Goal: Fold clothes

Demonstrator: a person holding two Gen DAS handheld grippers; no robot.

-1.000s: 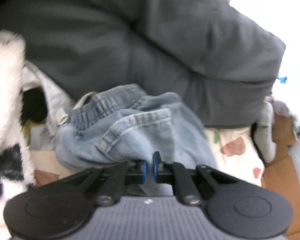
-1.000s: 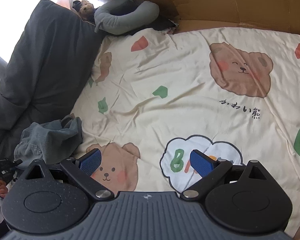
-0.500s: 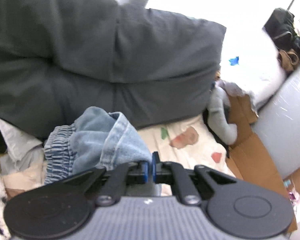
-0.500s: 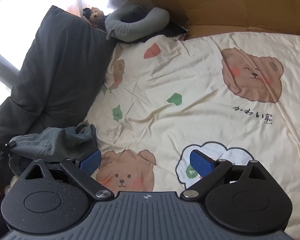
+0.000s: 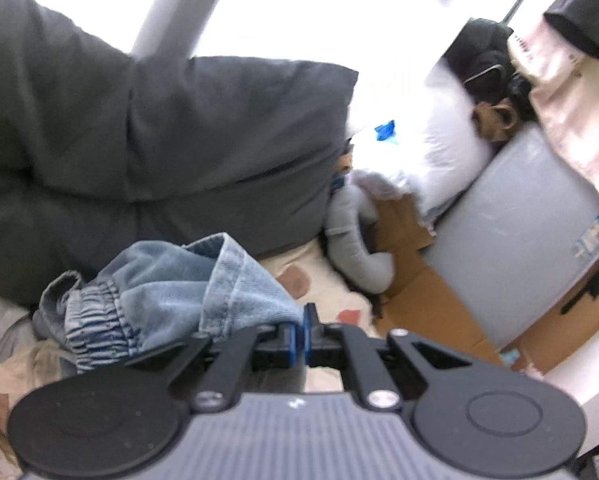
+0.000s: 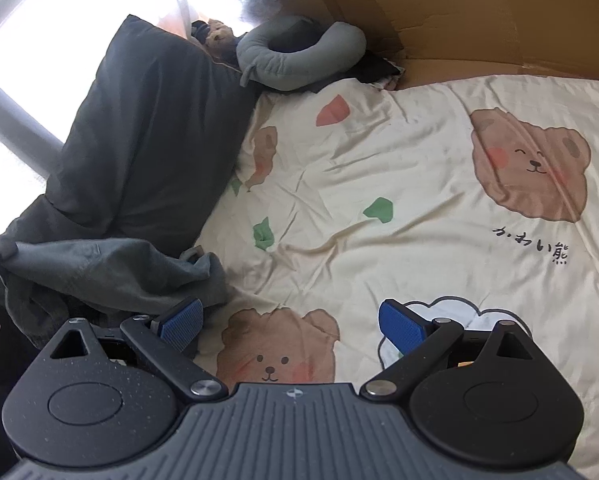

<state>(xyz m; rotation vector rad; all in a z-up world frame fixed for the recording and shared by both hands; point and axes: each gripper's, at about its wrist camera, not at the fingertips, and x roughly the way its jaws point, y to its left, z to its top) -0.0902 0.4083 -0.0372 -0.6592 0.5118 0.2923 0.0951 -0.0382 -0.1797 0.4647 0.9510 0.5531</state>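
Two hand-held grippers were at work over the bed. The left hand-held gripper (image 5: 302, 334) had its blue pads pinched together on a hem of the faded light-blue denim garment with an elastic waistband (image 5: 167, 292), and over the past second it had carried that cloth upward: the dark grey pillow (image 5: 151, 128) that had filled its view beyond the pads had slid down and to the left, opening up the bright window and the room's far side. The garment now hung in a bunch to the left of the pads instead of lying heaped, so in all likelihood it was being pulled clear to be laid out, with no fold begun.

The right hand-held gripper (image 6: 291, 326) had hardly shifted; it hovered with its pads spread wide and nothing between them over the cream bedsheet printed with brown bears (image 6: 399, 208).

Only the right wrist view showed that broad bare sheet ahead and the garment (image 6: 111, 272) stretched up off it at the far left. Only the left wrist view showed the pinch itself, and the grey curved neck pillow (image 5: 355, 248) beyond and to the right.
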